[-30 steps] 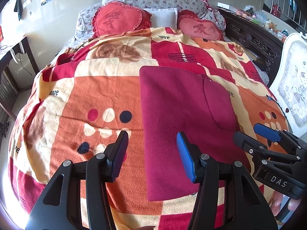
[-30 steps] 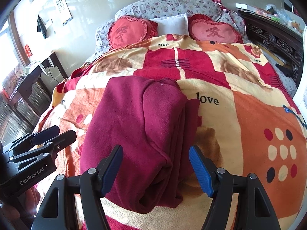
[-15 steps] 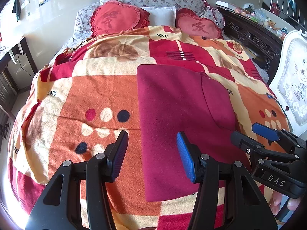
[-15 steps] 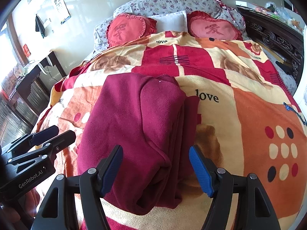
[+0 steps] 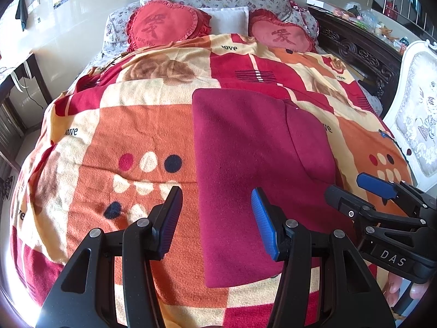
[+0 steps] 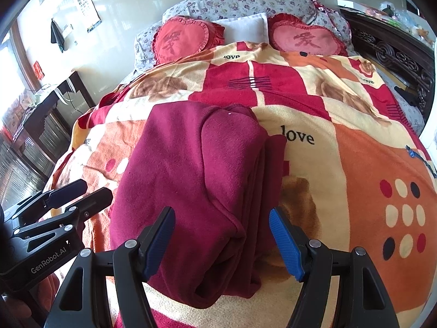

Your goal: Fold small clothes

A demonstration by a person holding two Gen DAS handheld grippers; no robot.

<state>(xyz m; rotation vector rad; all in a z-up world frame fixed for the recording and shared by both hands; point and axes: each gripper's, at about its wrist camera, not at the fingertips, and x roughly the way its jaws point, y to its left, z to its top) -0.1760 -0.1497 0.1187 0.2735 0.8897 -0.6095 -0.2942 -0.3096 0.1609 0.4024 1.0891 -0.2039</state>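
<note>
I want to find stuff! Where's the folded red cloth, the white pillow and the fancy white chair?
folded red cloth point(image 6: 191, 191): right wrist view, middle of its top layer.
white pillow point(image 5: 226, 20): left wrist view, its front face.
fancy white chair point(image 5: 418, 125): left wrist view, its patterned back cushion.

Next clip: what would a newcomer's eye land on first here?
The folded maroon garment lying in the middle of the loud orange, red and cream patchwork blanket. Then the two red heart cushions against the pillows at the head of the bed, and both open hand-held grippers in the foreground.
</note>
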